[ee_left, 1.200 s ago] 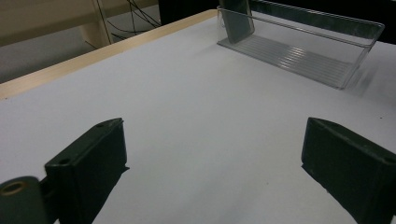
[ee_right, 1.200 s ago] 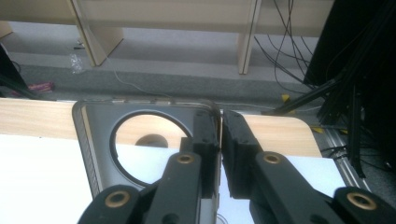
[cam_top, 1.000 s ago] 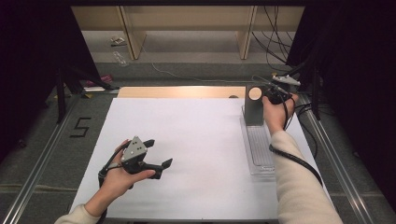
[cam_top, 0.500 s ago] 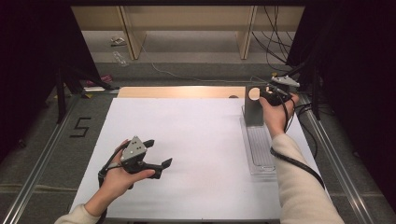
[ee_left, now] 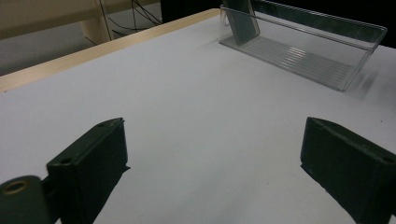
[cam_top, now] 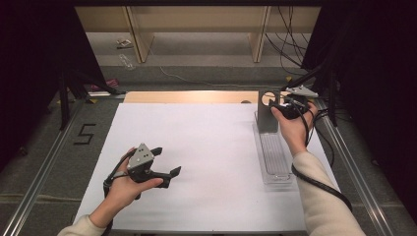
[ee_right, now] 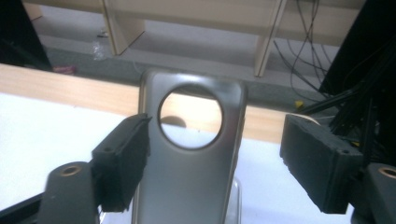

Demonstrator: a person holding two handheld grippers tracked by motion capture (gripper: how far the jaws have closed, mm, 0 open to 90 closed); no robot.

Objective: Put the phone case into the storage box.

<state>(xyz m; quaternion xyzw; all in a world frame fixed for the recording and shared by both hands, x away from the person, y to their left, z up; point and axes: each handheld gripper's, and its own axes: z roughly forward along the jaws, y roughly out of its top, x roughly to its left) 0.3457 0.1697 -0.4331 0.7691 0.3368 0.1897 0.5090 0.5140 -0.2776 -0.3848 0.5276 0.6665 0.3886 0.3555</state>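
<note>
A grey metal plate with a round hole stands upright at the far end of a clear plastic tray on the right of the white table. My right gripper is open at the plate's right side. In the right gripper view the plate rises between the two jaws of that gripper; its left edge is close against the left pad, and a gap separates it from the right pad. My left gripper is held open and empty over the table's front left, with the tray far ahead of it.
The white sheet covers most of the table, with a wooden strip along its far edge. Metal rails run down both sides. Beyond the table are wooden shelf legs and cables on the floor.
My right gripper has shifted slightly nearer and left, closing in around the upright plate. The left gripper has stayed put.
</note>
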